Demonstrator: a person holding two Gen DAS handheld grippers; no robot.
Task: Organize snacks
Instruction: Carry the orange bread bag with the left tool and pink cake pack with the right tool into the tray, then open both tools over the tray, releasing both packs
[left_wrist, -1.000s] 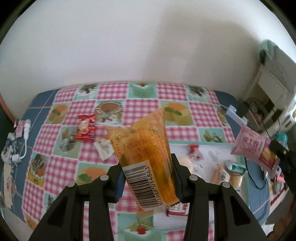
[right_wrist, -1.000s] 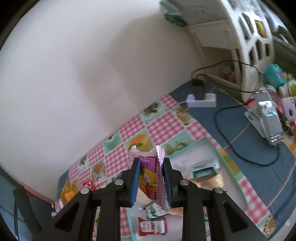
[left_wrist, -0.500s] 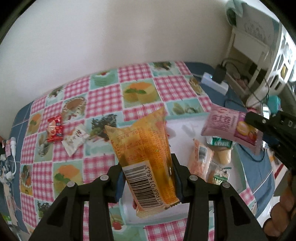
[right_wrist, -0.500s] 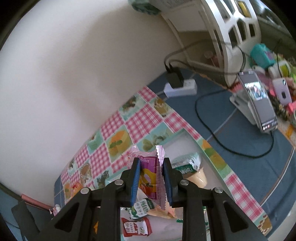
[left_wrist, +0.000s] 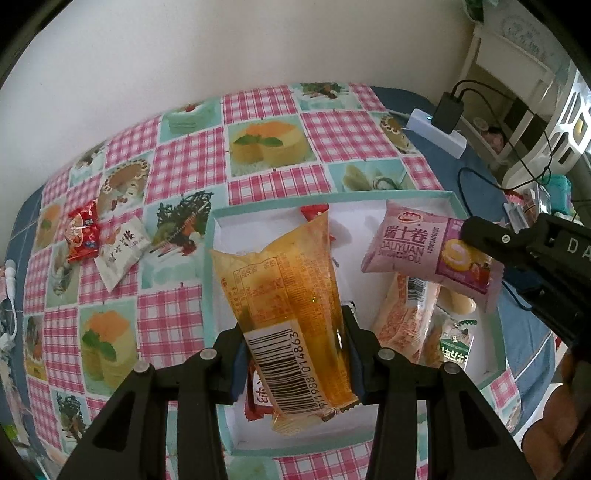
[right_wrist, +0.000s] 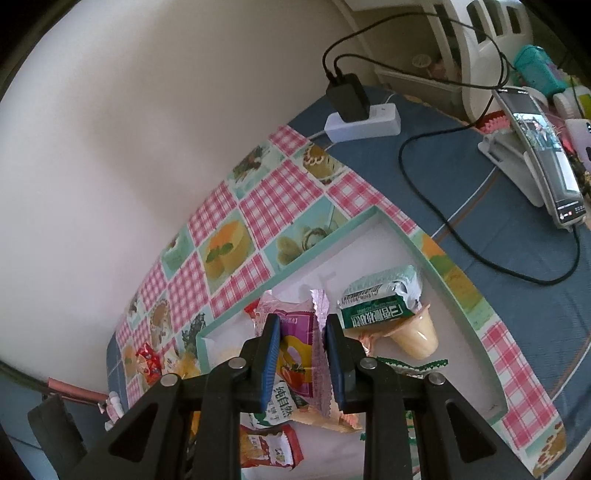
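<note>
My left gripper (left_wrist: 295, 354) is shut on an orange snack packet (left_wrist: 291, 295) with a barcode, held above the white tray with a teal rim (left_wrist: 212, 258). My right gripper (right_wrist: 300, 347) is shut on a pink Swiss roll packet (right_wrist: 295, 343), also seen in the left wrist view (left_wrist: 424, 247), held over the tray (right_wrist: 454, 288). In the tray lie several snacks, among them a green packet (right_wrist: 380, 299) and a jelly cup (right_wrist: 417, 336). A red packet (left_wrist: 83, 230) and a white packet (left_wrist: 123, 245) lie on the checked cloth left of the tray.
A power strip with a black charger (right_wrist: 354, 110) and cables lies beyond the tray. A phone on a stand (right_wrist: 539, 155) is at the right. A white shelf unit (left_wrist: 535, 74) stands at the far right. White earphones (left_wrist: 9, 280) lie at the table's left edge.
Both grippers have moved in over the tray and lower, each still holding its packet. The tray now looms larger in both views.
</note>
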